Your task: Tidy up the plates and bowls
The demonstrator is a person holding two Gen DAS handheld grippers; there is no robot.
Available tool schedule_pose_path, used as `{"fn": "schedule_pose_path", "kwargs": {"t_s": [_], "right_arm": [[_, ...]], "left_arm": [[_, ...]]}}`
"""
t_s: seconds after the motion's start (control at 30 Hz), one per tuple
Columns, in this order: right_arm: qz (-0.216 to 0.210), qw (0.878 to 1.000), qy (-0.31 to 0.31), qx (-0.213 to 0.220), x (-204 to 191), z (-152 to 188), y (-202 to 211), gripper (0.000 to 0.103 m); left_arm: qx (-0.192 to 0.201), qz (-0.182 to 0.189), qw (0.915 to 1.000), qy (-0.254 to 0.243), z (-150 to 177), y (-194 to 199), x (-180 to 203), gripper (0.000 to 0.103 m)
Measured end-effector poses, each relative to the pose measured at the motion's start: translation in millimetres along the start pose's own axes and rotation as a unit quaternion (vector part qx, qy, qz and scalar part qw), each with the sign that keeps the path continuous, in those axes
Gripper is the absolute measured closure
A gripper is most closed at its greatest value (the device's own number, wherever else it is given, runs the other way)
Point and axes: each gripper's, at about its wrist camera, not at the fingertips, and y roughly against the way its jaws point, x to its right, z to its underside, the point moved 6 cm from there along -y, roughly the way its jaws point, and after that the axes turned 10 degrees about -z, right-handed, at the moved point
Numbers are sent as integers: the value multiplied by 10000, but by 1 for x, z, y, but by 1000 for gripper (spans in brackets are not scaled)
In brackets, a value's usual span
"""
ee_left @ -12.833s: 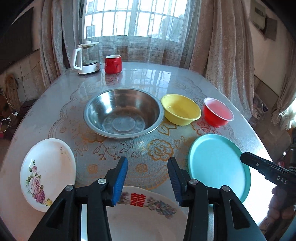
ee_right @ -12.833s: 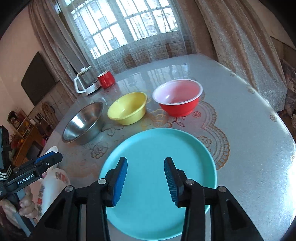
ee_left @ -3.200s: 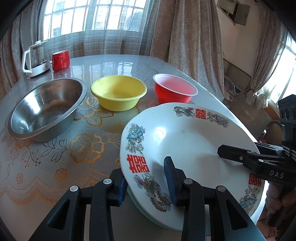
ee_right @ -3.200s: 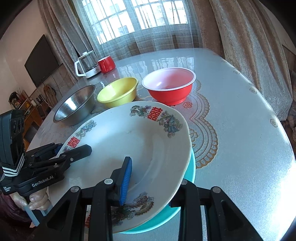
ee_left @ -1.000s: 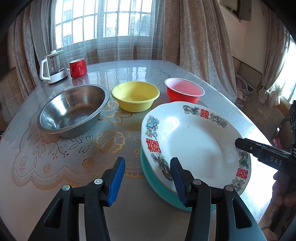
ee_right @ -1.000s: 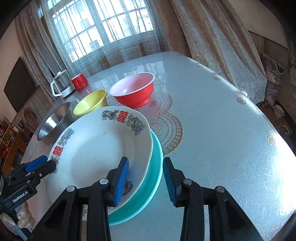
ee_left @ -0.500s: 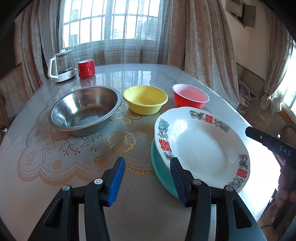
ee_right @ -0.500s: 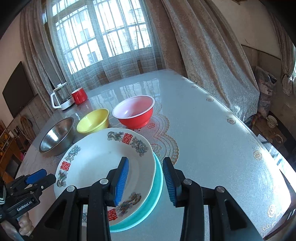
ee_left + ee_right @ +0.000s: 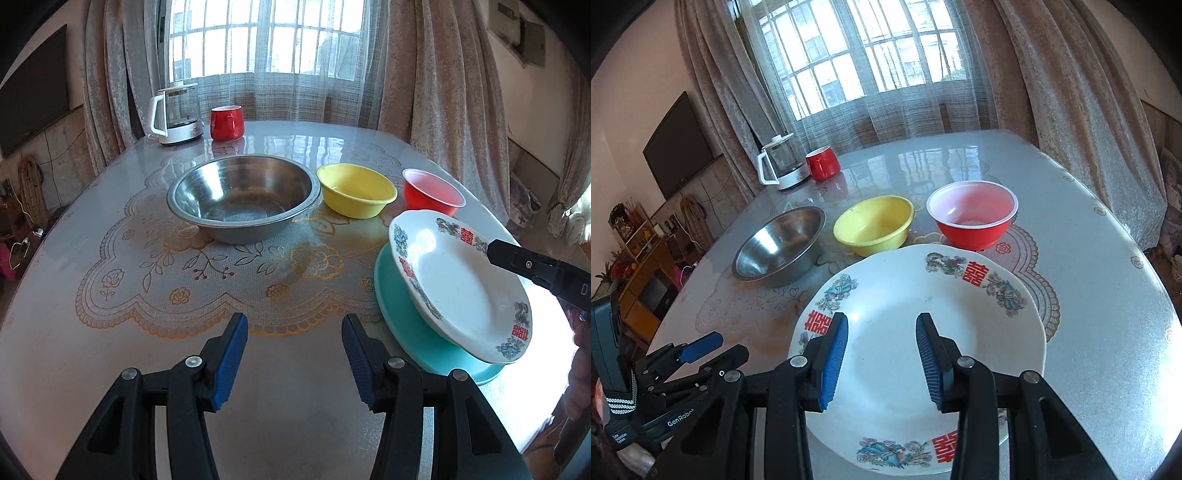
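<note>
A white patterned plate (image 9: 461,280) rests on a teal plate (image 9: 402,317) at the table's right side. It also shows in the right wrist view (image 9: 916,354), below my right gripper. Behind stand a steel bowl (image 9: 242,197), a yellow bowl (image 9: 356,194) and a red bowl (image 9: 432,192); in the right wrist view the steel bowl (image 9: 777,247), the yellow bowl (image 9: 873,225) and the red bowl (image 9: 973,214) stand in a row. My left gripper (image 9: 293,349) is open and empty above the bare table front. My right gripper (image 9: 881,360) is open and empty above the white plate.
A glass kettle (image 9: 177,112) and a red mug (image 9: 226,123) stand at the table's far edge by the curtained window. The table (image 9: 110,332) drops off at right, close to the stacked plates. A cabinet and shelves (image 9: 639,266) stand beyond the left side.
Both grippers let go of the white plate, now lying on the teal plate, and pulled back and up. My left gripper has swung to the left, away from the plates.
</note>
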Motion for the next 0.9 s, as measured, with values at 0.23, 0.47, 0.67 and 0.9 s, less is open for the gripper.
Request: {"fn": "schedule_pose_path", "kwargs": {"t_s": [0.23,0.47,0.67,0.9], "right_arm": [[-494,9983,202,-251,-39,-3,-24,64],[-942,9943,115,-480,-65,-6,-48,64],[-1100,9915,182,-670,-84,-10,-66,64],[-1140,9894,82,-901,-89,-12,-85,64]], "left_arm": [[-72,-238,9995,184,5,-2,-27,49],[-180,-193,9990,368,9,-5,-47,48],[-252,-318,9978,518,13,-12,-64,48],[-397,-440,9963,619,14,-27,-81,47]]}}
